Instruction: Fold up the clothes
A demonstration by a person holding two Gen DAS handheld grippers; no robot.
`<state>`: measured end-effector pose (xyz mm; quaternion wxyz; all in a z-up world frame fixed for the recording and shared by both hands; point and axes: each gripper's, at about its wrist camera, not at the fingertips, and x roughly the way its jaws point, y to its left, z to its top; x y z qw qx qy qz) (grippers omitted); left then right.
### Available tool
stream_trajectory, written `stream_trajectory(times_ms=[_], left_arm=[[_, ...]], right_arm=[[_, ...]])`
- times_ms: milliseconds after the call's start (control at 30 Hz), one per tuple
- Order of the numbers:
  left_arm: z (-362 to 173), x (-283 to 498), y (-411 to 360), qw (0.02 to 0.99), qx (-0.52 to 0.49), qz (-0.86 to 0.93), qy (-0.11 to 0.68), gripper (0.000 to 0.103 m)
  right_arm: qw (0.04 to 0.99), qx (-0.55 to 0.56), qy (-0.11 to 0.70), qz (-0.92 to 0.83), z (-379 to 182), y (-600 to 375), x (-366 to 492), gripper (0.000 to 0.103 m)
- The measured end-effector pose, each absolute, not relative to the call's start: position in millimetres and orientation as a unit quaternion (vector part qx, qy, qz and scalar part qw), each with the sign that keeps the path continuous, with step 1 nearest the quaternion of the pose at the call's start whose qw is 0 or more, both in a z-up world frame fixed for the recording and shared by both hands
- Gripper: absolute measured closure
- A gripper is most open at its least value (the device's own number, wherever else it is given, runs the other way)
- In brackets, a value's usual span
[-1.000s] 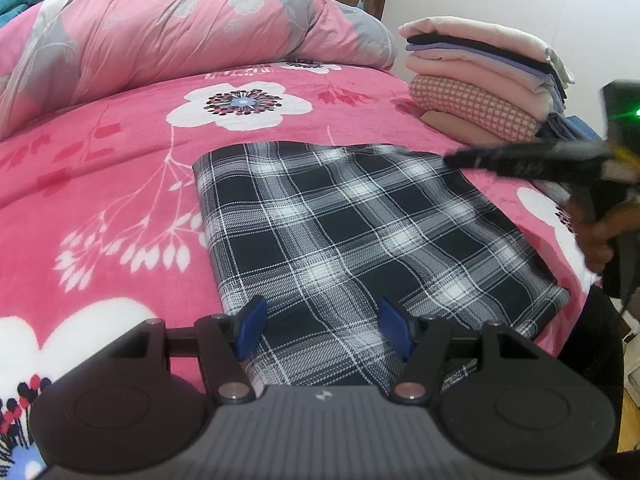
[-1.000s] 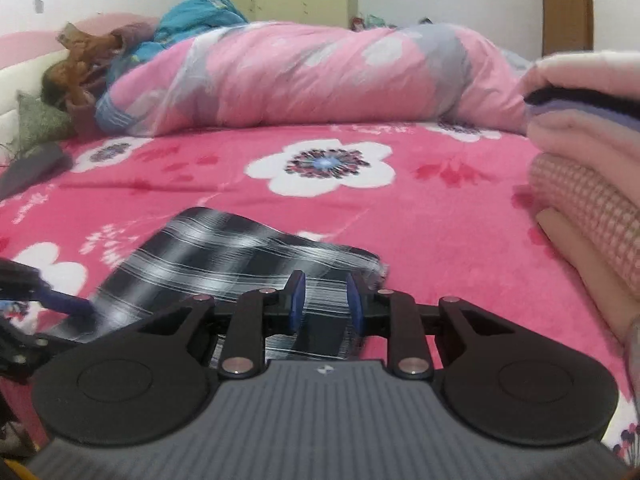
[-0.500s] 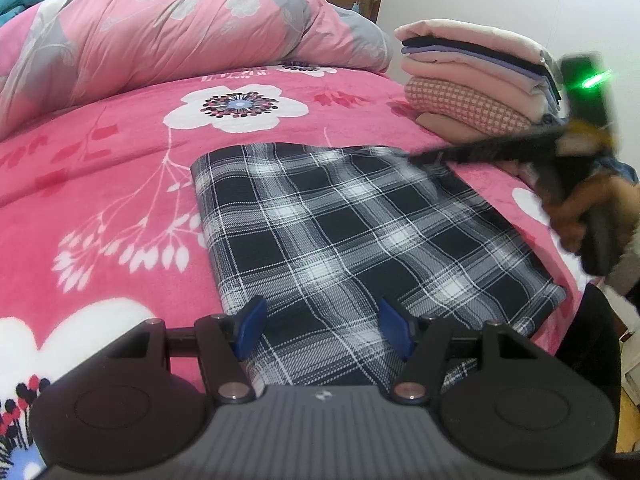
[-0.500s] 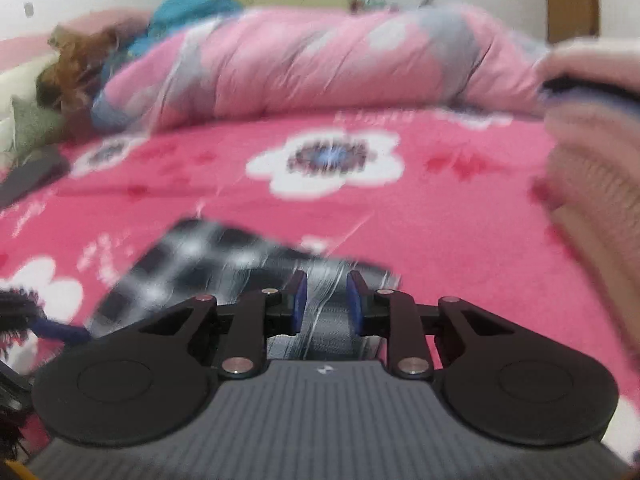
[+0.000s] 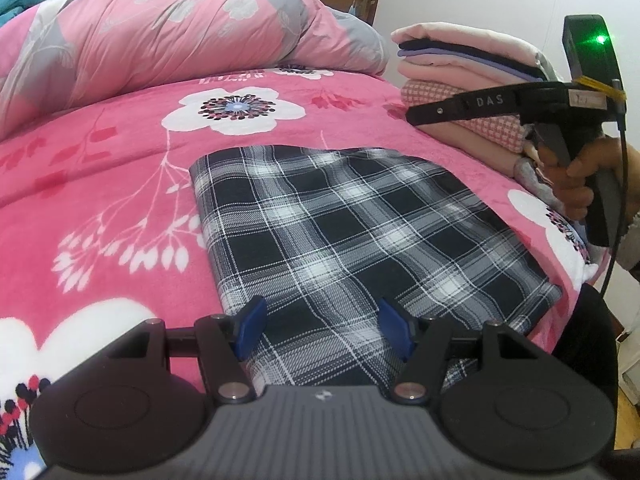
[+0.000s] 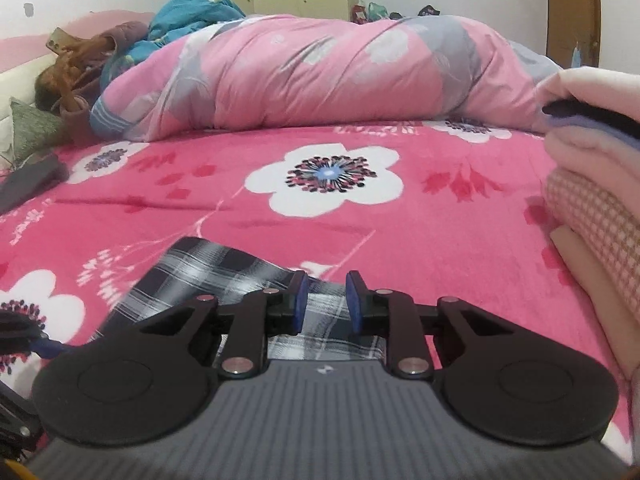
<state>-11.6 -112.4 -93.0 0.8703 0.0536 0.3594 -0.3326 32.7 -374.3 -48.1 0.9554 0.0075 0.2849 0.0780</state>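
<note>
A black-and-white plaid cloth (image 5: 352, 232) lies folded flat in a rectangle on the pink flowered bed (image 5: 120, 184). My left gripper (image 5: 322, 328) hovers over the cloth's near edge, open, with only the flat fabric showing between its blue pads. My right gripper (image 6: 326, 302) is held in the air above the cloth's far right corner (image 6: 224, 276). Its pads stand a narrow gap apart with nothing between them. In the left wrist view the right gripper (image 5: 416, 114) is seen from the side, in front of the stack, held by a hand (image 5: 580, 184).
A stack of folded clothes (image 5: 460, 76) stands on the bed's right side, close to the right gripper (image 6: 592, 184). A rolled pink quilt (image 5: 160, 44) lies along the back. A dark flat object (image 6: 32, 180) and heaped clothing (image 6: 80, 64) sit far left. The bed edge (image 5: 568, 280) drops off at right.
The right gripper has lifted off the cloth and drawn back to the right, toward the stack. Left gripper and cloth have not moved.
</note>
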Motion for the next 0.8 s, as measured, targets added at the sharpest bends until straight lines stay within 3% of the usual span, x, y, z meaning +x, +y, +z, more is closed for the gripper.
stream_trajectory(times_ms=[400, 800], left_arm=[[-93, -15, -109, 0.869, 0.052, -0.339, 0.357, 0.039], [-57, -17, -103, 0.885, 0.053, -0.351, 0.303, 0.039]], right_arm=[[0.934, 0.01, 0.347, 0.088, -90, -367, 50, 0.084], [0.938, -0.002, 0.333, 0.092, -78, -360, 48, 0.083]])
